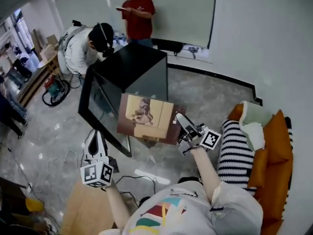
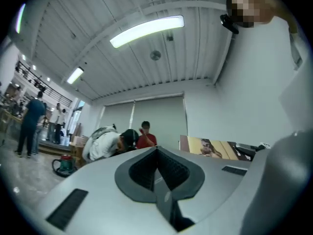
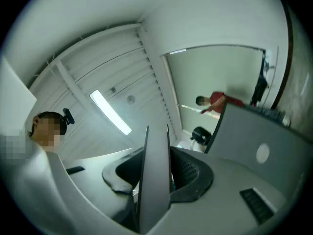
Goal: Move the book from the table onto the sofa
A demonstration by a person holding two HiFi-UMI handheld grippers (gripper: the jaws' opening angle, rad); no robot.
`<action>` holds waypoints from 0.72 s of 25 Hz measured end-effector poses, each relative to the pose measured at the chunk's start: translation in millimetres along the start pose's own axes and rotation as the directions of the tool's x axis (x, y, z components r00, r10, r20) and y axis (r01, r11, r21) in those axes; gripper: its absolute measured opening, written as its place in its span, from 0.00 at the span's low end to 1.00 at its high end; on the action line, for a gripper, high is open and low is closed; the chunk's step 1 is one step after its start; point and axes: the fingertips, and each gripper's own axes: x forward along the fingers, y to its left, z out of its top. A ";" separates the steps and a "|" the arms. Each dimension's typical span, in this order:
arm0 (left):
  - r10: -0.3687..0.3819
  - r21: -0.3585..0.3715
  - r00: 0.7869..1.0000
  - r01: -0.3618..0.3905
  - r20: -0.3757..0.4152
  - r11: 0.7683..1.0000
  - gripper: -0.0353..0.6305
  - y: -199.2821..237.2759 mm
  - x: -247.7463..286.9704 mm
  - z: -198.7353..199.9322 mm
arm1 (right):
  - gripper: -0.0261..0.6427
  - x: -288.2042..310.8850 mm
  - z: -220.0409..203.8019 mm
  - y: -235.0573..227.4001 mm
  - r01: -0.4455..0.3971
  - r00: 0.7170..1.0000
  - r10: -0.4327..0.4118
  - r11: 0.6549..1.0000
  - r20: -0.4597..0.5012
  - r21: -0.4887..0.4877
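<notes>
The book [image 1: 146, 117], a large flat volume with a tan cover picture, hangs in the air in front of me, over the grey floor. My right gripper [image 1: 180, 118] is shut on its right edge. In the right gripper view the book [image 3: 155, 180] stands edge-on between the dark pads [image 3: 190, 173]. My left gripper [image 1: 95, 134] hangs lower left of the book, apart from it, its jaws together on nothing. In the left gripper view its pads [image 2: 171, 170] meet at the tip, and the book [image 2: 215, 148] shows to the right. The orange sofa [image 1: 279, 151] stands at the right.
A black table [image 1: 129, 66] stands just behind the book. A striped cushion [image 1: 237, 151] and a white-green cushion [image 1: 255, 122] lie on the sofa. One person [image 1: 83, 47] bends over by the table, another in red [image 1: 138, 16] stands behind. A brown board [image 1: 88, 210] lies lower left.
</notes>
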 end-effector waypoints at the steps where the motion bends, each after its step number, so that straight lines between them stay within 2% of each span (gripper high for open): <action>1: -0.063 -0.008 0.998 0.063 0.002 0.998 0.06 -27.7 29.8 6.5 | 0.28 -20.3 36.2 2.0 0.049 0.998 -0.047 0.997 0.035 -0.062; 3: -0.193 -0.072 0.981 0.194 0.017 0.978 0.06 -91.8 85.7 15.4 | 0.28 -62.6 107.9 10.6 0.173 0.981 -0.152 0.966 0.120 -0.194; 4: -0.244 -0.093 0.970 0.245 0.023 0.965 0.06 -119.4 101.6 17.0 | 0.28 -77.6 133.9 18.2 0.212 0.971 -0.177 0.948 0.160 -0.237; 7: -0.355 -0.053 0.935 0.355 0.016 0.933 0.06 -178.0 102.6 16.7 | 0.28 -114.6 169.0 47.3 0.240 0.948 -0.162 0.929 0.275 -0.282; 9: -0.433 -0.049 0.901 0.433 0.015 0.900 0.06 -224.6 98.1 13.1 | 0.28 -153.1 188.7 71.6 0.272 0.919 -0.155 0.914 0.362 -0.301; 12: -0.552 -0.097 0.834 0.547 -0.026 0.831 0.06 -294.3 87.0 -13.3 | 0.28 -220.6 201.2 112.6 0.368 0.863 -0.194 0.874 0.466 -0.318; 15: -0.643 -0.116 0.764 0.635 -0.051 0.764 0.06 -344.4 77.1 -30.1 | 0.28 -272.1 203.0 144.0 0.435 0.800 -0.202 0.844 0.566 -0.314; 18: -0.737 -0.150 0.674 0.724 -0.056 0.673 0.06 -400.2 68.3 -40.2 | 0.28 -324.7 201.1 175.3 0.523 0.724 -0.219 0.793 0.654 -0.313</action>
